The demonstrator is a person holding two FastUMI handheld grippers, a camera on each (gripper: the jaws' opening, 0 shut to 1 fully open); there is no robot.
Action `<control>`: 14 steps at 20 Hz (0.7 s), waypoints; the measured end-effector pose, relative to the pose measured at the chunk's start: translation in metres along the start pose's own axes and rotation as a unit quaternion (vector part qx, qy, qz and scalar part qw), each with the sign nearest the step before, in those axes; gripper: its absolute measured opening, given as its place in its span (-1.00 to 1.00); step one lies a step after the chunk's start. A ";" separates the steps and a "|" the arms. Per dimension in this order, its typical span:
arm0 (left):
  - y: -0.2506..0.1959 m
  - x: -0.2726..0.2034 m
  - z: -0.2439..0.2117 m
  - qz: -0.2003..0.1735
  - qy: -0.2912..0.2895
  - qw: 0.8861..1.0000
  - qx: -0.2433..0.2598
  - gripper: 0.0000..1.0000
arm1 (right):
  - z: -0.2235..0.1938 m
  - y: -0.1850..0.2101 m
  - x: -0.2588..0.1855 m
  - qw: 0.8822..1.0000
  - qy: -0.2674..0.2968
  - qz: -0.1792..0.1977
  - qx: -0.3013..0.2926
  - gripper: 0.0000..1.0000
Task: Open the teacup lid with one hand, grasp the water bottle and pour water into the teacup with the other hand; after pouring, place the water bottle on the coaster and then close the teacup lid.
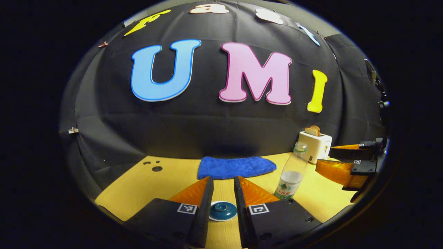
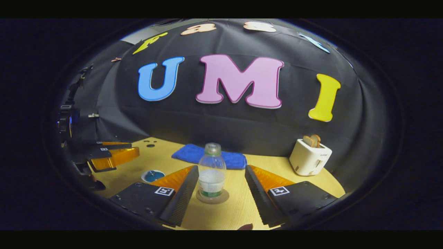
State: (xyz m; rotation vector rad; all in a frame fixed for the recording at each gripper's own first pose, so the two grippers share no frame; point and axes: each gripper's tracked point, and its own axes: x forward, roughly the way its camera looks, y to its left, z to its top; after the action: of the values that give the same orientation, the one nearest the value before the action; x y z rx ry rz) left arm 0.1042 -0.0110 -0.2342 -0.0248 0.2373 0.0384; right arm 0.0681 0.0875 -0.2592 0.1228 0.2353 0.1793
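The clear water bottle (image 2: 211, 174) stands upright on a round coaster (image 2: 221, 200) on the wooden table. My right gripper (image 2: 221, 168) is open, with a finger on each side of the bottle and a gap to both. The teacup (image 2: 152, 175) shows a white rim and a teal lid. That teal lid (image 1: 222, 211) lies below and between the fingers of my left gripper (image 1: 223, 180), which is open and touches nothing. In the left gripper view the bottle (image 1: 292, 173) stands to the right, with the right gripper (image 1: 328, 157) beyond it. In the right gripper view the left gripper (image 2: 133, 148) hovers at the left.
A folded blue cloth (image 1: 235, 167) lies at the back of the table near the wall. A white toaster (image 2: 309, 157) with bread in it stands at the back right. Small dark holes (image 1: 156, 168) mark the table's far left corner.
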 end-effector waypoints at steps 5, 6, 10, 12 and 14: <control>0.011 -0.034 0.069 0.011 -0.010 1.000 -0.023 -0.21 | 0.069 0.019 -0.030 1.000 -0.018 0.006 0.005 0.69; 0.014 -0.039 0.081 0.014 -0.014 1.000 -0.021 -0.22 | 0.081 0.019 -0.036 1.000 -0.022 0.003 0.002 0.69; 0.018 -0.065 0.110 0.014 -0.018 1.000 -0.018 -0.21 | 0.101 0.016 -0.060 1.000 -0.015 -0.014 0.020 0.71; 0.021 -0.077 0.117 0.011 -0.017 1.000 -0.016 -0.21 | 0.108 0.011 -0.071 1.000 -0.013 -0.023 0.017 0.71; 0.022 -0.088 0.123 0.011 -0.019 1.000 -0.015 -0.21 | 0.115 0.008 -0.078 1.000 -0.012 -0.028 0.008 0.71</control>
State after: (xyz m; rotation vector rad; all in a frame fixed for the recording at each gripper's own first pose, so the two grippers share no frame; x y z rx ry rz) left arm 0.0463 0.0112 -0.0942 -0.0509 0.1994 0.0640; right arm 0.0196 0.0686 -0.1300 0.1332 0.2150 0.1203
